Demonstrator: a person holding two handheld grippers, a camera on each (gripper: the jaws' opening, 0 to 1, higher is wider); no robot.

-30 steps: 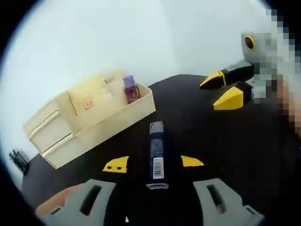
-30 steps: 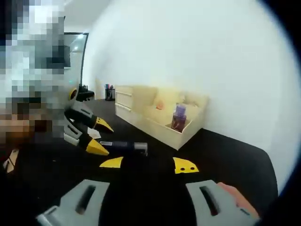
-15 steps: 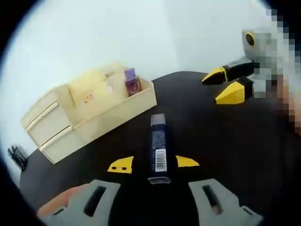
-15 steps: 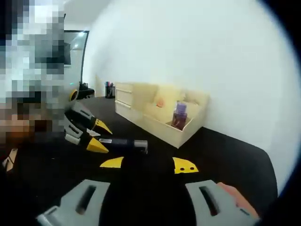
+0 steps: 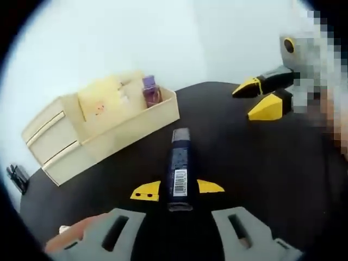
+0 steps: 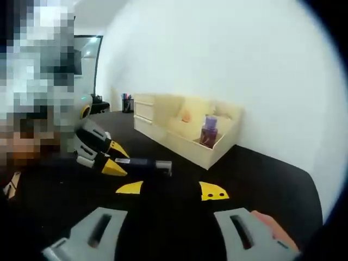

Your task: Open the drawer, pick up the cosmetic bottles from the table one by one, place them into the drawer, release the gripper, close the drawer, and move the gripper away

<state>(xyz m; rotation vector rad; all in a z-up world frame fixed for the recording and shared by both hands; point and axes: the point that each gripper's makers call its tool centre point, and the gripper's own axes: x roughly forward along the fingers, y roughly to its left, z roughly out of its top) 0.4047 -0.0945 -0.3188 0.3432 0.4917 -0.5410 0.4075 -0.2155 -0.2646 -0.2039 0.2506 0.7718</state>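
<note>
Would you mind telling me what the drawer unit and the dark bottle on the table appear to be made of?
Drawer unit: probably pale unfinished wood or plywood, matte with flat panels. Dark bottle: likely glossy plastic, navy with a barcode label and a grey cap.

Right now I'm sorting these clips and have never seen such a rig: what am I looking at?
A person holds a two-jaw gripper in each hand, and each carries a fisheye camera looking along its yellow-tipped jaws. In the left gripper view, the left gripper has its jaws close on either side of a dark bottle lying on the black table; whether they grip it I cannot tell. The right gripper hangs open, holding nothing. Behind stands a wooden organizer with an open tray holding a purple bottle, and beside it two shut drawers.
</note>
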